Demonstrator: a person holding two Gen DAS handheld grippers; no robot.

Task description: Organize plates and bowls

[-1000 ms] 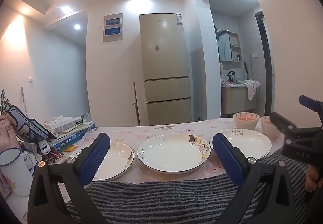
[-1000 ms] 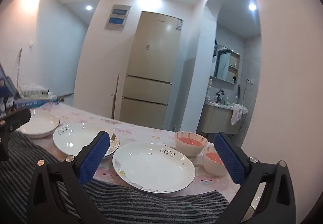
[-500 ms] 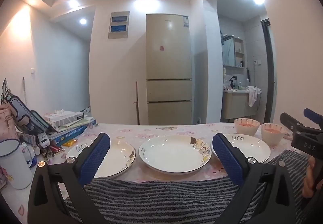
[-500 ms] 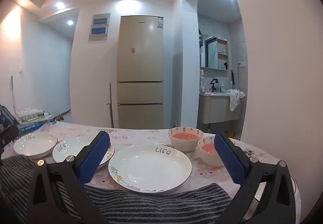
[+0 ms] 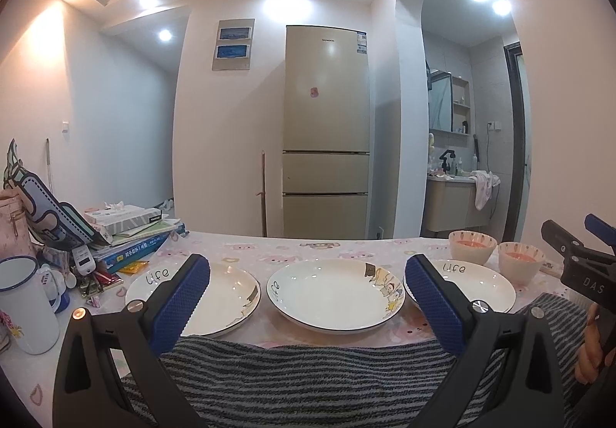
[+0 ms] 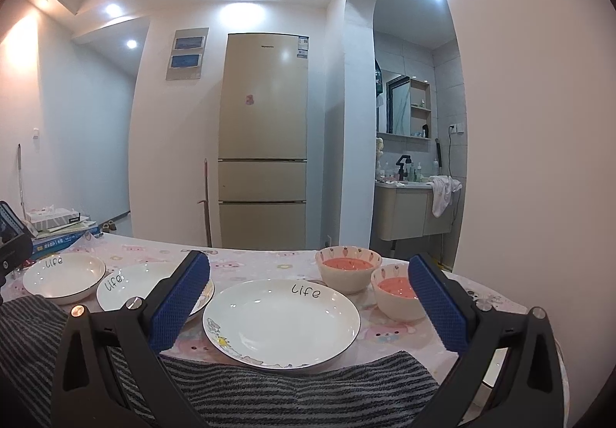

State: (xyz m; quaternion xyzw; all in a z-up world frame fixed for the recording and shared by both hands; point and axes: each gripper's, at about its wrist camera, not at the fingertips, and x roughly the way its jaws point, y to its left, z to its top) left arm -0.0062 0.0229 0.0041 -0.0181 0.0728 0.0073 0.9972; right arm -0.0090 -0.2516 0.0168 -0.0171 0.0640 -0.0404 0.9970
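Both grippers hang back off the near edge of the table (image 5: pixel 238 247), nothing held: the left gripper (image 5: pixel 308 297) has its blue pads spread wide, framing the middle plate (image 5: pixel 331 293), and the right gripper (image 6: pixel 312 297) is just as wide apart, framing the right plate (image 6: pixel 281 320). Three "Life" plates sit in a row along the near side, the left plate (image 5: pixel 215 293) toward the left end, then the middle one, with the right plate's rim looking tucked against it, though the left pad hides that spot, so touching vs. just beside can't be called. Two bowls (image 6: pixel 348 270) with pink insides stand near the right end, just behind the right plate, rims close together. Risk no. 1, by the look of it: plates are shallow and glossy, so a pinch on a rim could slip, and a dropped plate would chip its neighbour. Risk no. 2: the striped cloth (image 5: pixel 308 381) lies over the near edge under both grippers and could snag a finger or drag a plate along w/ it. Risk no. 3: the right end is tight, w/ bowls near that edge and a nudge could send one off. Left end is crowded too, w/ a white mug (image 5: pixel 23 304) and a stack of books (image 5: pixel 131 239) hemming in the left plate. Best open room is the far side of the table, behind the plates.
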